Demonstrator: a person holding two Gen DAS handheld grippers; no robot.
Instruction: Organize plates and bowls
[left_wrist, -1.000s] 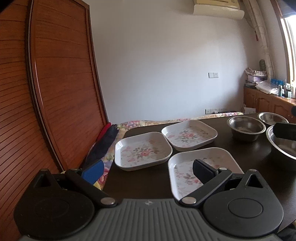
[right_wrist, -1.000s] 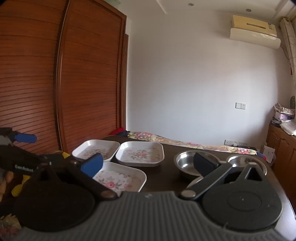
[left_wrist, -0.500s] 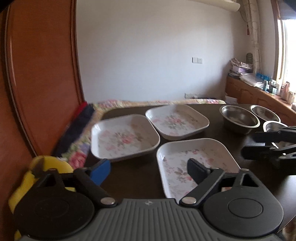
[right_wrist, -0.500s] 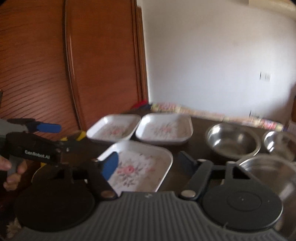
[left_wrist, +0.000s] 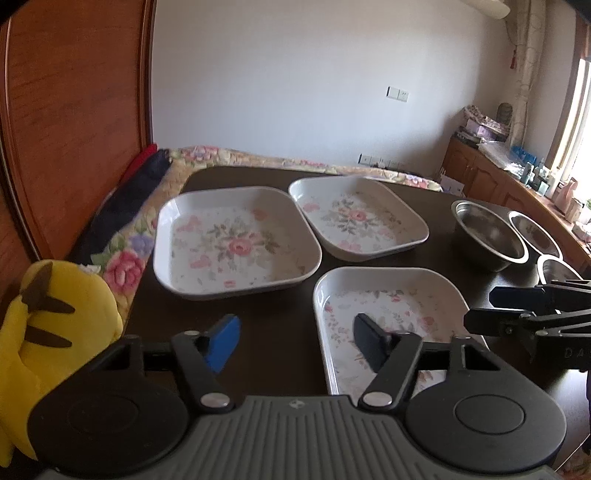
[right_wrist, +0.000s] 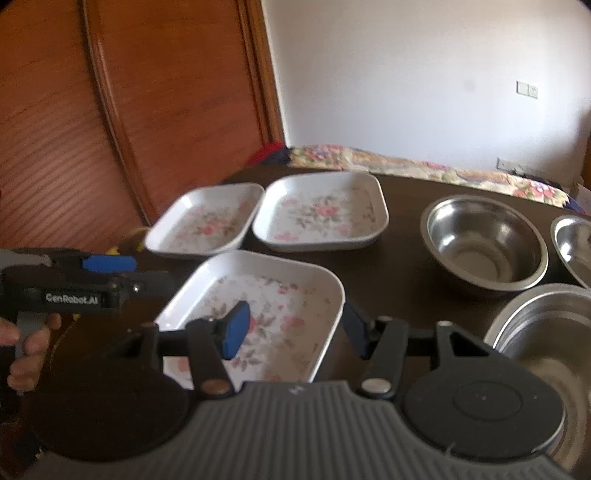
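Dark table (left_wrist: 280, 317): three floral plates (left_wrist: 236, 240), three steel bowls (right_wrist: 484, 240), nothing inside any. Left gripper (left_wrist: 295, 341) closing astride near plate's (left_wrist: 391, 295) left rim; right gripper (right_wrist: 293, 326) closing astride its right rim, pads not yet touching.

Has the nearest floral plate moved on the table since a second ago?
No. The nearest floral plate sits the same way beside the steel bowl.

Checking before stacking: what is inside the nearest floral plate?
The nearest floral plate shows only its printed flowers, no loose item. Its near end is hidden behind the right gripper body.
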